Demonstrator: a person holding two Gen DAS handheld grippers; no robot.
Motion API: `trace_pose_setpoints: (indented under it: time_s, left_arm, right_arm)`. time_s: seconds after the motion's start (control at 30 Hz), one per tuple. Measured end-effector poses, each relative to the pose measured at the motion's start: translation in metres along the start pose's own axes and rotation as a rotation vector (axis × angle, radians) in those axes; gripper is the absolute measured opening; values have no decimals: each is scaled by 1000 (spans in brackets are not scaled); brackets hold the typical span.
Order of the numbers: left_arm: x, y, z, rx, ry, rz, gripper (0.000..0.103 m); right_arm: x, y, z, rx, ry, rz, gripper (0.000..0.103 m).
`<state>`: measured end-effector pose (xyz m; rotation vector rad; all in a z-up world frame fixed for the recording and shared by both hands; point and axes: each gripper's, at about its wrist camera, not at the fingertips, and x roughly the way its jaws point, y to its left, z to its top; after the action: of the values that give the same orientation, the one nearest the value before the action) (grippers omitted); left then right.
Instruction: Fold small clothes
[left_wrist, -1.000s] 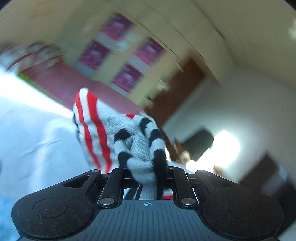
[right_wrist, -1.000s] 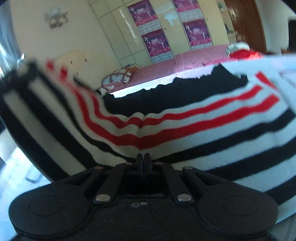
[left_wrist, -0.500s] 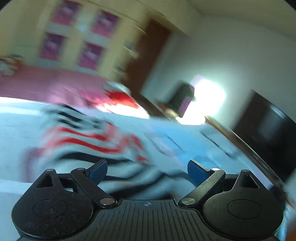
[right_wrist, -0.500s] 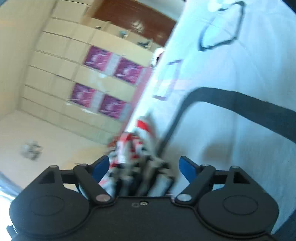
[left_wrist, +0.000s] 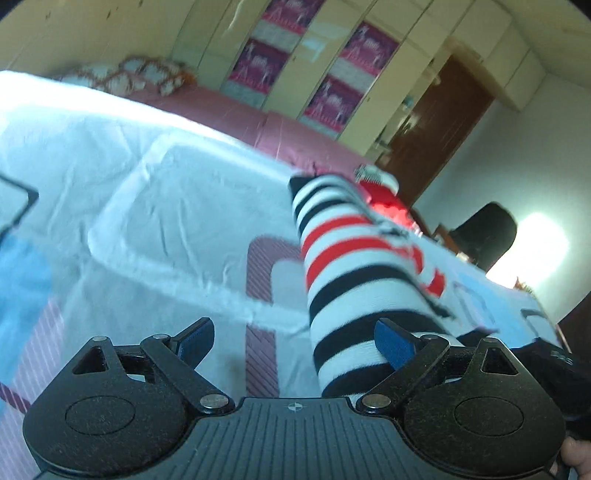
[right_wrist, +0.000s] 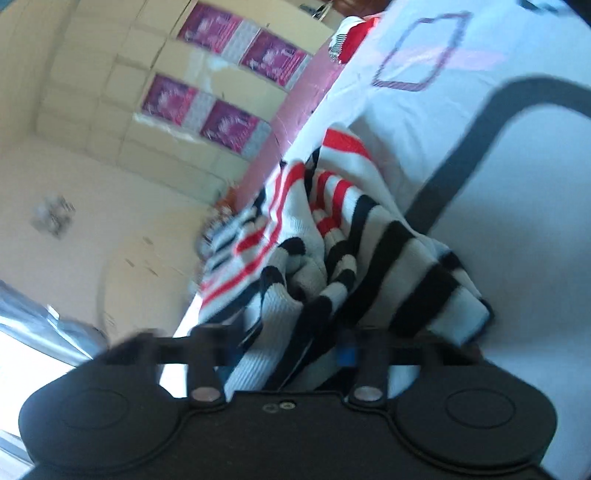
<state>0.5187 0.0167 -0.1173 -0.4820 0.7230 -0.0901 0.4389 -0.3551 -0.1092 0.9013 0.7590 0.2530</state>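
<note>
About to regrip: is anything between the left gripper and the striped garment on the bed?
Nothing visible blocks it. The left gripper is open, and the striped garment already lies partly between its fingers on the bedsheet. The right gripper is closing with a bunch of the same garment between its fingers.

sweater: black-white-red striped knit sweater (left_wrist: 354, 266) lies on pale printed bedsheet (left_wrist: 166, 206)
behind: red folded garment (left_wrist: 384, 195), pink bedspread (left_wrist: 236, 110), cream wardrobe (left_wrist: 413, 74)

Your left tool (left_wrist: 293, 339) has its jaws wide apart above the bed sheet (left_wrist: 155, 206). The striped garment (left_wrist: 354, 266), white with black and red bands, lies folded on the sheet; its near end reaches between the jaws, beside the right blue pad (left_wrist: 393, 343).
</note>
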Motion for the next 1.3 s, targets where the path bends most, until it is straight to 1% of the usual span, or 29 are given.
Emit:
trace_pose_setpoints:
  time_s: [0.03,0.1,0.13,0.2,0.27,0.3,0.37,0.4,0.47,0.5,0.6,0.67,0.7,0.73,0.8,0.83,0.87,0.93,1.0,1.03,1.1,1.17,1.2,1.27,1.3]
  left_arm:
    - [-1,1,-4,-7,3,-9,93]
    - [-1,-3,-4,3,-2,-12,93]
    - [-2,-8,-5,23,-7,-27,93]
    - [-1,-21,-8,83,-12,-30,93]
    - [5,-32,-12,137,12,-13,93]
    - [9,-36,-15,150,30,-1,93]
    - [13,-38,-18,162,54,10,93]
    - [12,-37,-18,151,57,4,93]
    - [5,-35,-14,129,52,-3,93]
    - [0,-34,-12,127,31,0,93]
    - [-4,-27,-5,97,-13,10,93]
    - [2,-23,0,93,-7,30,93]
    - [5,-22,3,93,-12,43,93]
    - [9,-21,5,86,-11,55,93]
    - [20,-16,8,54,27,71,93]
    - [20,-16,10,34,29,67,93]
    - [19,-18,10,37,26,65,93]
    - [19,-26,8,67,22,63,93]
    - [21,-31,4,85,27,55,93]
    - [22,-33,3,92,24,61,93]
    - [24,-34,1,88,25,67,93]
    - [23,-34,2,87,28,68,93]
    - [21,-35,3,98,28,74,93]
    - [20,-39,3,152,22,98,93]
    - [20,-40,2,176,21,108,93]
  right_arm:
    - [2,10,0,-48,3,-34,16]
    - [-12,26,-5,-146,-37,-42,14]
    - [-19,33,-8,-195,-59,-43,14]
    - [-38,42,-11,-266,-99,-54,14]
    - [-50,32,-20,-290,-124,-83,14]
    - [-49,23,-22,-279,-118,-107,14]
    - [-37,0,-23,-195,-56,-141,14]
    - [-37,-8,-22,-155,-59,-111,15]
    - [-43,-8,-21,-138,-59,-83,21]
    - [-46,-7,-21,-140,-61,-68,29]
    - [-53,-8,-17,-133,-97,-59,40]
    - [-47,-11,-14,-107,-85,-52,41]
    - [-43,-10,-12,-116,-80,-60,33]
    - [-41,-9,-8,-143,-79,-83,22]
    - [-42,2,-6,-212,-91,-97,19]
    - [-47,7,-6,-237,-108,-87,18]
    - [-53,10,-6,-252,-124,-78,18]
    - [-59,12,-5,-274,-152,-67,18]
    - [-66,8,-7,-276,-169,-77,18]
    - [-65,3,-8,-270,-161,-88,18]
    - [-51,-8,-5,-230,-111,-114,18]
    - [-46,-15,-3,-199,-100,-101,18]
    - [-48,-14,-2,-189,-99,-94,18]
    - [-51,-8,-1,-199,-108,-67,18]
    - [-50,-6,-2,-210,-106,-71,18]
